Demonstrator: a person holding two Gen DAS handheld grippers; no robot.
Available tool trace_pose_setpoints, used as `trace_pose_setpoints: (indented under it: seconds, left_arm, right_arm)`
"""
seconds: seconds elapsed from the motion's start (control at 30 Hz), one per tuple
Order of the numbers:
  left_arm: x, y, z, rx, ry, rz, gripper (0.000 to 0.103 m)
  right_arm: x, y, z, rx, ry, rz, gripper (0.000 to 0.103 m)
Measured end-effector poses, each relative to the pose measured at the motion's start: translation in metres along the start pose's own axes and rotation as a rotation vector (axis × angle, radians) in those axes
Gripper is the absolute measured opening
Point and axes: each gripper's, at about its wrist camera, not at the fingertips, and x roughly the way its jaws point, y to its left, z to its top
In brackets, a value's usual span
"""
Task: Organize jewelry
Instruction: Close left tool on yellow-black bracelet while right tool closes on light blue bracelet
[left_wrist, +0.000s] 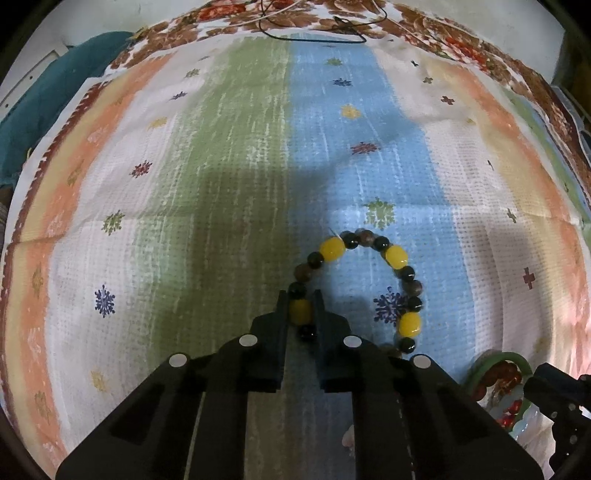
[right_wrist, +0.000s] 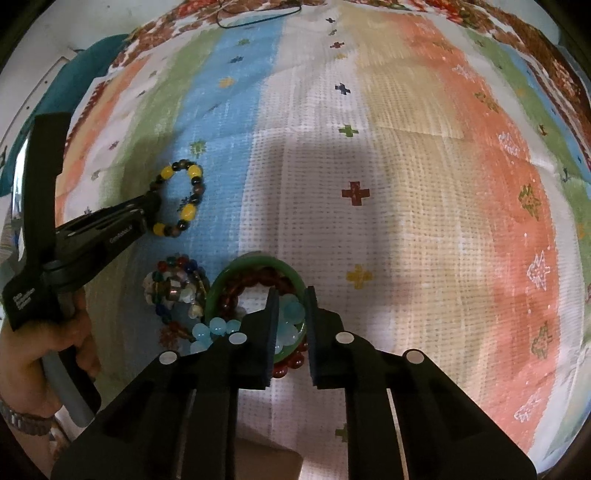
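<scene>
A yellow and dark bead bracelet (left_wrist: 397, 256) lies on the blue stripe of the cloth. My left gripper (left_wrist: 300, 308) is shut on its left side, with a yellow bead between the fingers. The bracelet also shows in the right wrist view (right_wrist: 190, 199), with the left gripper (right_wrist: 149, 205) at its left side. My right gripper (right_wrist: 290, 297) hangs over a pile of jewelry: a green bangle (right_wrist: 255, 263), red beads (right_wrist: 255, 281) and light blue beads (right_wrist: 293, 314). Its jaws stand a little apart around the light blue beads and the bangle's rim.
A mixed cluster of colourful beads (right_wrist: 173, 290) lies left of the bangle. The striped patterned cloth (right_wrist: 424, 221) covers the surface. A thin black cord (left_wrist: 314, 37) lies at the far edge. A teal cloth (left_wrist: 33, 99) sits at far left.
</scene>
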Motion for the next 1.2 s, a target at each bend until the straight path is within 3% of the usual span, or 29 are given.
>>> trace_pose_setpoints:
  seconds: [0.27, 0.63, 1.2]
  left_arm:
    - [-0.006, 0.003, 0.000, -0.016, 0.005, -0.015, 0.011]
    - [-0.055, -0.001, -0.005, -0.012, -0.061, -0.057, 0.011]
    - [-0.099, -0.001, -0.020, -0.009, -0.117, -0.053, 0.011]
  right_arm:
    - [-0.006, 0.000, -0.002, -0.007, -0.009, 0.007, 0.012]
    - [-0.036, 0.010, -0.007, -0.066, -0.075, 0.010, 0.012]
    - [-0.070, 0.017, -0.017, -0.116, -0.180, -0.015, 0.012]
